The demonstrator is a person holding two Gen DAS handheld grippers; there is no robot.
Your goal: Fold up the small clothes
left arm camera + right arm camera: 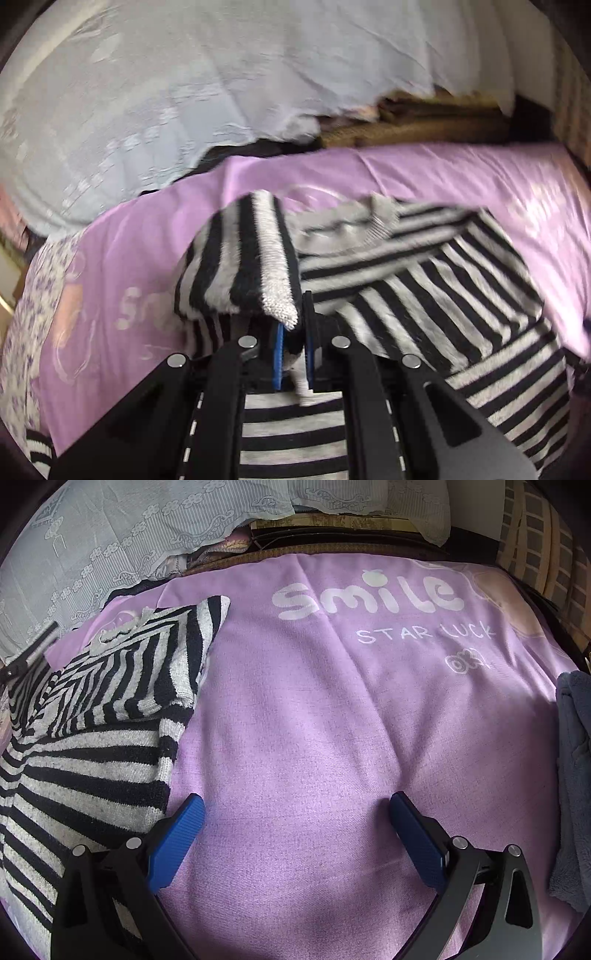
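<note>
The left claw (293, 343) is clenched tight on a fold of the striped top (424, 295), and that pinched bit is lifted up over the rest of it. The black and white top lies on the purple sheet (314, 720), on the left side of it in the right view. The right claw (295, 834) is wide open with nothing in it, low over bare sheet just beside the top. A grey cloth (572, 775) sits at the right edge
</note>
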